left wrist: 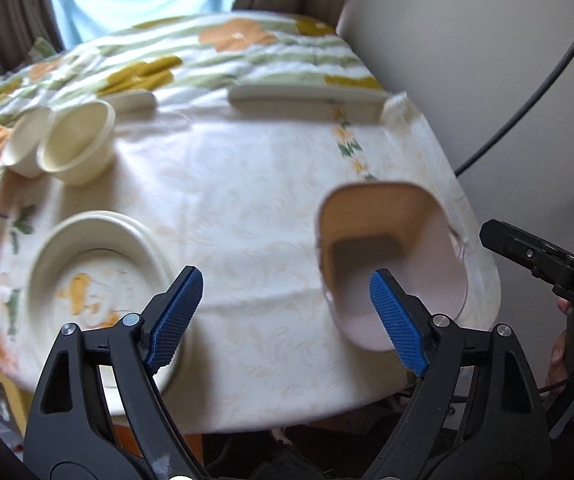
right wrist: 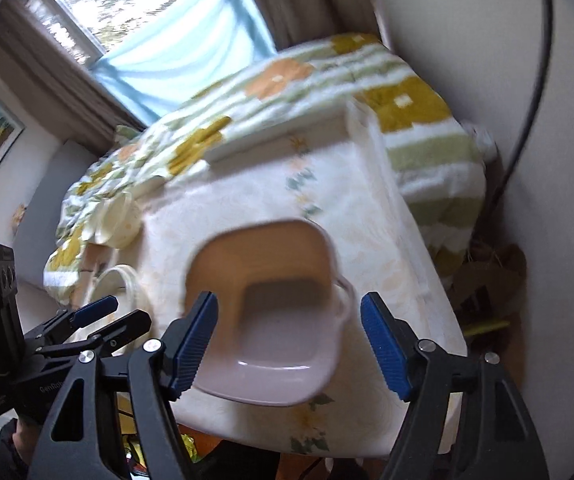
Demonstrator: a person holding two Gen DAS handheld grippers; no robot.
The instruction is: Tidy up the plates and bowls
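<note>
A square pink-and-tan bowl (left wrist: 391, 256) sits near the table's right front edge; it also shows in the right wrist view (right wrist: 275, 320). A round cream plate (left wrist: 91, 276) with an orange print lies at the front left. Two cream round bowls (left wrist: 77, 142) stand at the back left. A flat white plate (left wrist: 307, 98) lies at the back. My left gripper (left wrist: 287, 312) is open and empty above the front edge, between plate and square bowl. My right gripper (right wrist: 291, 340) is open, its fingers on either side of the square bowl, apart from it.
The table has a pale floral tablecloth (left wrist: 247, 208). A bed with a flowered blanket (right wrist: 287, 92) stands behind it, under a window. A wall with a black cable (left wrist: 527, 92) is close on the right. The left gripper shows at the left of the right wrist view (right wrist: 99, 320).
</note>
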